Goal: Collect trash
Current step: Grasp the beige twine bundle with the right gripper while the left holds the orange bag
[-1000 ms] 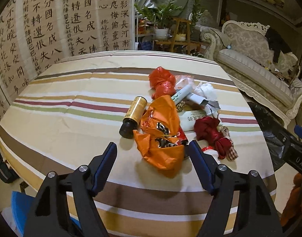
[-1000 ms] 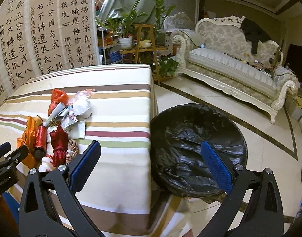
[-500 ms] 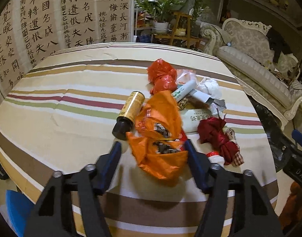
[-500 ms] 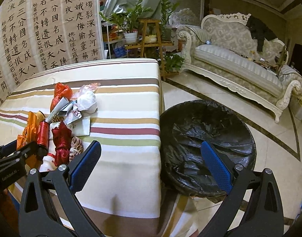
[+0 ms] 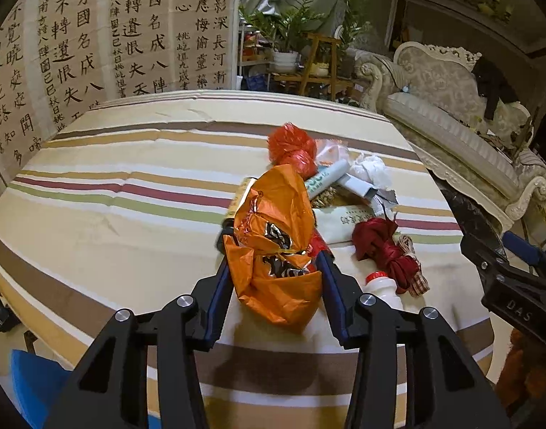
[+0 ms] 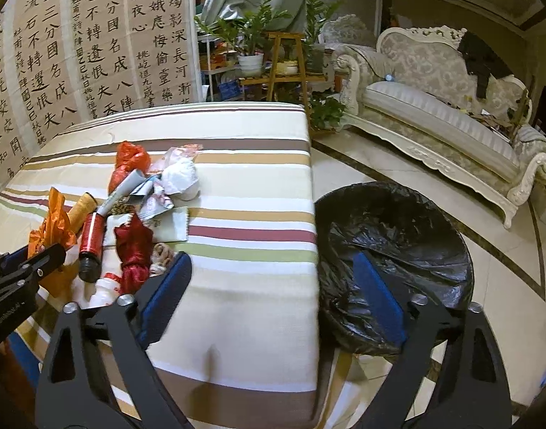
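A pile of trash lies on the striped tablecloth (image 5: 112, 214): an orange plastic bag (image 5: 276, 246), a red crumpled bag (image 5: 290, 146), a dark red ribbon bundle (image 5: 383, 246), a white bottle with red cap (image 5: 383, 286), a tube and papers. My left gripper (image 5: 274, 268) is shut on the orange bag, one finger on each side. My right gripper (image 6: 273, 279) is open and empty above the table's right edge, beside the black-lined trash bin (image 6: 394, 250). The orange bag also shows in the right wrist view (image 6: 54, 225), with a gold bottle (image 6: 81, 207) and a red bottle (image 6: 92, 243).
The bin stands on the tiled floor right of the table. A cream sofa (image 6: 444, 107) lines the far right. Potted plants on a wooden stand (image 6: 283, 60) and a calligraphy screen (image 5: 94, 43) stand behind the table. A blue chair (image 5: 37, 382) sits below the table's near edge.
My left gripper moved forward to the orange bag and closed its fingers on it. The right gripper shifted slightly left; it stays open.
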### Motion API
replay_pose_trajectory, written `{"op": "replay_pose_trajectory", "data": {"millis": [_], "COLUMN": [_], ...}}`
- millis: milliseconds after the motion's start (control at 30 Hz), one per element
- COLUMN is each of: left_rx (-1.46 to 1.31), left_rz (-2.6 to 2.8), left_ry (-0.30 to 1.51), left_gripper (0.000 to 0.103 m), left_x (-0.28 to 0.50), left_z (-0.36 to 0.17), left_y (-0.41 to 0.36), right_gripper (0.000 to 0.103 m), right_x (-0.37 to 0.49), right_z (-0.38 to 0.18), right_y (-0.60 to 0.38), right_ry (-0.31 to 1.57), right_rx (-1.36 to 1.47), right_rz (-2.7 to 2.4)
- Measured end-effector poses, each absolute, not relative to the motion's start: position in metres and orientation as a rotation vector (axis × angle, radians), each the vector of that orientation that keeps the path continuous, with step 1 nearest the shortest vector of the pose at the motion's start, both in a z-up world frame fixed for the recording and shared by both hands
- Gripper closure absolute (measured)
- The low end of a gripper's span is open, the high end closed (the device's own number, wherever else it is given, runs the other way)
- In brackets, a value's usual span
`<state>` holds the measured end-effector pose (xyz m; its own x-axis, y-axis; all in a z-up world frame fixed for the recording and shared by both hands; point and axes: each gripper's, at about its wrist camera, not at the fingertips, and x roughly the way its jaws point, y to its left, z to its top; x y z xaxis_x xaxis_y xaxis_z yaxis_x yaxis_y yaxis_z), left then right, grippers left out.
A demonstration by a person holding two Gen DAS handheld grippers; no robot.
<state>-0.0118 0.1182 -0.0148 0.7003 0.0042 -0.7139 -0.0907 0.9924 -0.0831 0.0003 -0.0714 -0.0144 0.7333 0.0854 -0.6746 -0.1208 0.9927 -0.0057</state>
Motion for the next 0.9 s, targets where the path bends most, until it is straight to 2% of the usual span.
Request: {"op": "replay_pose_trajectory", "data": {"millis": [100, 233, 533, 900], "left_rx": [-0.101, -0.093, -0.116, -0.133], "left_rz": [0.074, 0.103, 0.122, 0.116], "left_ry": [0.785, 0.786, 0.803, 0.815], "left_gripper": [0.057, 0.057, 0.057, 0.057], "left_x": [-0.015, -0.017, -0.019, -0.016], "left_z": [-0.013, -0.015, -0.024, -0.031], "left_y": [0.125, 0.135, 0.152, 0.156], "right_gripper": [0.027, 0.042, 0.054, 0.054], "right_x": [0.001, 0.002, 0.007, 0.005], "right_z": [-0.017, -0.023, -0.032, -0.032], "right_y": [-0.063, -0.049, -0.024, -0.013], "right_ry": [0.757, 0.780, 0.816, 0.842], "right_rx": [-0.050, -0.067, -0.088, -0.086], "right_rz": [0.138, 0.173, 0.227, 0.272]}}
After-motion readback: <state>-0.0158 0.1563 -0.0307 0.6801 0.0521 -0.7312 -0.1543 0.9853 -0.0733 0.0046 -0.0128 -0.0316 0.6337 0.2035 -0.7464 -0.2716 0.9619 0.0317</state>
